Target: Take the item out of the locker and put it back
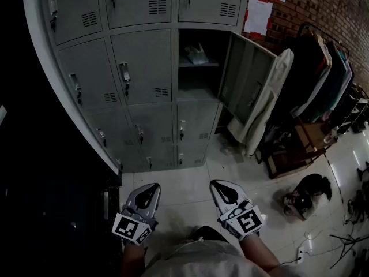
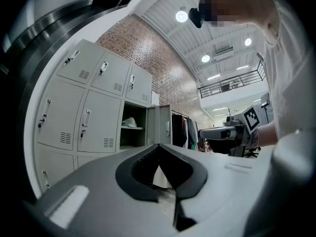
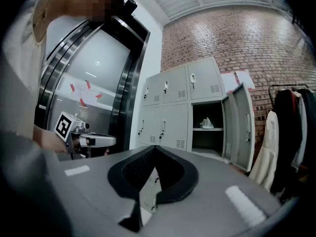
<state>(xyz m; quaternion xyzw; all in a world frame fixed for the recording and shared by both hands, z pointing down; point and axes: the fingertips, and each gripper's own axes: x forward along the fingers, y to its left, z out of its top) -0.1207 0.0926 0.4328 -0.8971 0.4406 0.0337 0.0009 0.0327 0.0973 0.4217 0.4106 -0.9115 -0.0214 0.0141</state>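
The grey locker bank (image 1: pixel 132 68) stands ahead. One middle-row compartment (image 1: pixel 198 68) is open, its door (image 1: pixel 248 79) swung out to the right. A small white item (image 1: pixel 198 55) lies on the shelf inside; it also shows as the item (image 2: pixel 129 122) in the left gripper view and the item (image 3: pixel 206 123) in the right gripper view. My left gripper (image 1: pixel 151 187) and right gripper (image 1: pixel 218 184) are held low and level, side by side, well short of the lockers. Both have their jaws together at the tips with nothing between them, seen in the left gripper (image 2: pixel 158 146) and right gripper (image 3: pixel 155 148).
A white coat (image 1: pixel 262 105) hangs just right of the open door, beside a rack of dark garments (image 1: pixel 323 79). A low wooden stand (image 1: pixel 294 152) and a bag (image 1: pixel 305 195) sit on the tiled floor at right. Dark panelling (image 1: pixel 34 172) fills the left side.
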